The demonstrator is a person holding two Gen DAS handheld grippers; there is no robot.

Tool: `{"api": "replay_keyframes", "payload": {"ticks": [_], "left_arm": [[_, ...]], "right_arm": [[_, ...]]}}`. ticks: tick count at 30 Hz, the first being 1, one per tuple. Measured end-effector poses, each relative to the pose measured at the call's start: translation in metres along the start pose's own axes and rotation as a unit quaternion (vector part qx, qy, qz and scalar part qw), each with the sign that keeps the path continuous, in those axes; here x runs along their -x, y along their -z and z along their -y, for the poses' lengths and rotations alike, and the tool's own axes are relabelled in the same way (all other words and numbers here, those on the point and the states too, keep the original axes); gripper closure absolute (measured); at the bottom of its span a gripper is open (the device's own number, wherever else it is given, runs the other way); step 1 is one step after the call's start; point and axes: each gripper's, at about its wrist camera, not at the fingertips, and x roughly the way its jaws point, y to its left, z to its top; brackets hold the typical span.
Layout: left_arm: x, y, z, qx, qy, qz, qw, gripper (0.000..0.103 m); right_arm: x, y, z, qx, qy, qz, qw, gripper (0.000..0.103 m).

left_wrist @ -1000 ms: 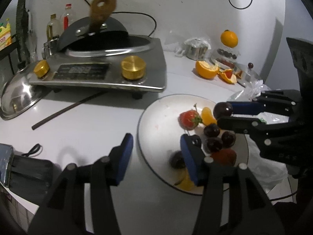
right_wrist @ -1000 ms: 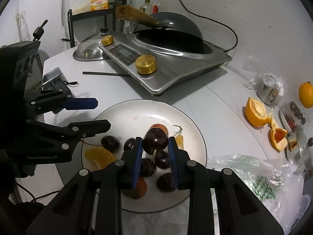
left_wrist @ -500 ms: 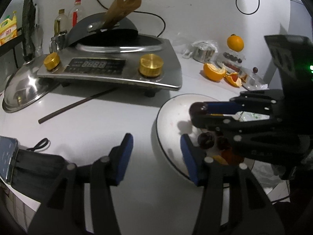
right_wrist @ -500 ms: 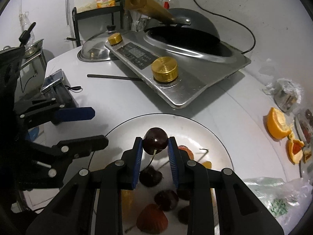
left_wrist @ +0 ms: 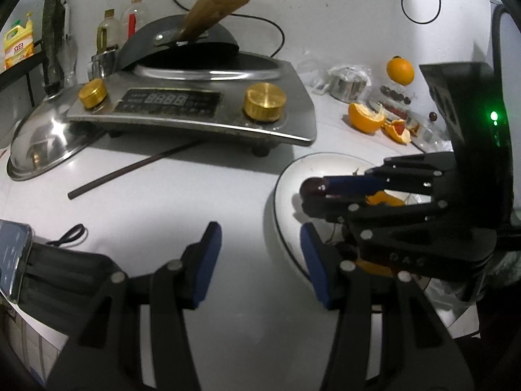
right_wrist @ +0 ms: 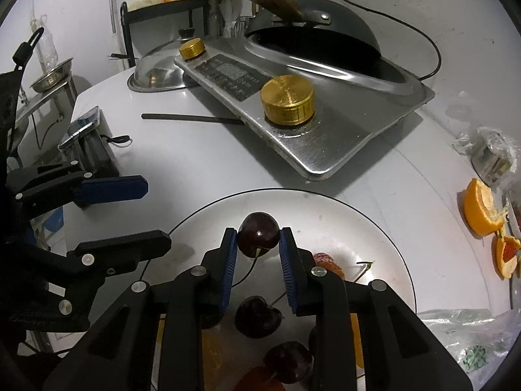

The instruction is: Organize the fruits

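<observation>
Right gripper pinches a dark cherry between its blue pads, the stem hanging down from the fruit. It holds the cherry over the bare far part of a white plate — whether the fruit touches the plate I cannot tell. In the left wrist view the same gripper reaches in from the right, with the cherry showing at its tip above the plate's left part.

Left gripper is spread wide and holds nothing; it hovers above the white counter, with its right finger near the plate's rim. From the right wrist view it sits just left of the plate.

On the plate, nearer the right camera, lie two more cherries, a strawberry and orange segments, partly hidden behind the fingers.

Behind the plate stands a steel cooker with brass knobs — a dark wok with a wooden handle sits on it. A thin dark stick lies on the counter in front of it. Peeled orange pieces and a whole orange lie far right.
</observation>
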Motion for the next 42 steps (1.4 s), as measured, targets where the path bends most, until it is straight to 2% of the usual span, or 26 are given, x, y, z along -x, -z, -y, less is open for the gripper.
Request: {"api": "replay_keyframes", "payload": {"ticks": [3,6,8,10,15,29,42], "left_arm": [[0.001,0.000,0.001,0.000,-0.002,0.000,1.0000,0.051],[0.004,0.000,0.003,-0.002,-0.004,0.003,1.0000,0.050],[0.005,0.000,0.003,-0.004,-0.008,0.003,1.0000,0.047],[0.008,0.001,0.003,-0.003,-0.014,0.005,0.9999,0.039],[0.017,0.001,0.005,-0.001,-0.021,0.010,0.9997,0.038],[0.050,0.006,0.037,-0.019,-0.018,0.032,0.9991,0.036],[0.091,0.007,0.084,-0.047,-0.008,0.072,0.9962,0.031]], "right_arm": [[0.000,0.000,-0.002,0.003,0.004,-0.001,1.000,0.073],[0.000,0.000,-0.001,-0.001,0.007,0.001,1.000,0.064],[0.002,0.000,0.000,-0.005,0.006,0.002,1.000,0.064],[0.006,0.000,0.001,-0.005,0.008,0.005,1.000,0.064],[0.021,0.003,0.003,-0.006,0.015,0.014,1.000,0.064],[0.086,0.028,0.004,-0.022,0.044,0.048,0.998,0.064],[0.160,0.068,0.012,-0.057,0.077,0.088,0.992,0.064]]}}
